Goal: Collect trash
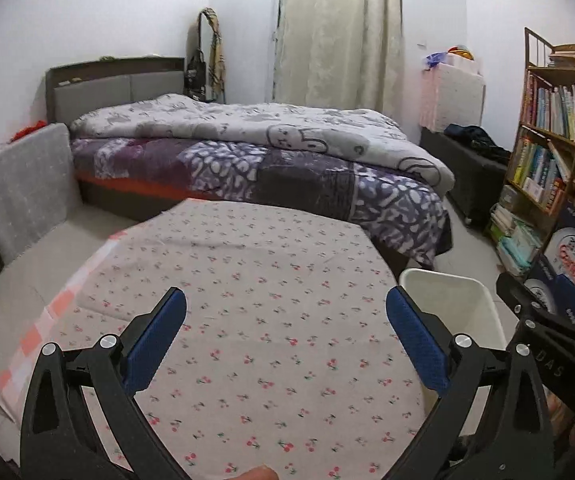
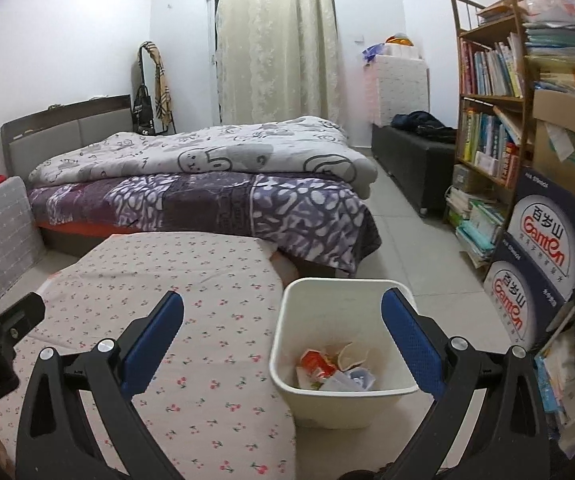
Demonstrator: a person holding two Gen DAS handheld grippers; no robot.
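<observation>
A white trash bin (image 2: 339, 396) stands on the floor at the right edge of a table with a cherry-print cloth (image 2: 191, 360). Inside it lies crumpled trash (image 2: 335, 368): red-and-white wrappers and paper. My right gripper (image 2: 287, 332) is open and empty, held above the bin's near rim. My left gripper (image 1: 287, 332) is open and empty above the cherry-print cloth (image 1: 255, 300). The bin's rim (image 1: 447, 280) shows to the right in the left wrist view, next to the right gripper's body (image 1: 547, 320). No trash shows on the cloth.
A bed (image 2: 207, 184) with a patterned quilt lies beyond the table. A bookshelf (image 2: 487, 120) and stacked water cartons (image 2: 543, 240) line the right wall. A dark bench (image 2: 411, 160) stands by the curtain. A grey cushion (image 1: 23, 184) leans at the left.
</observation>
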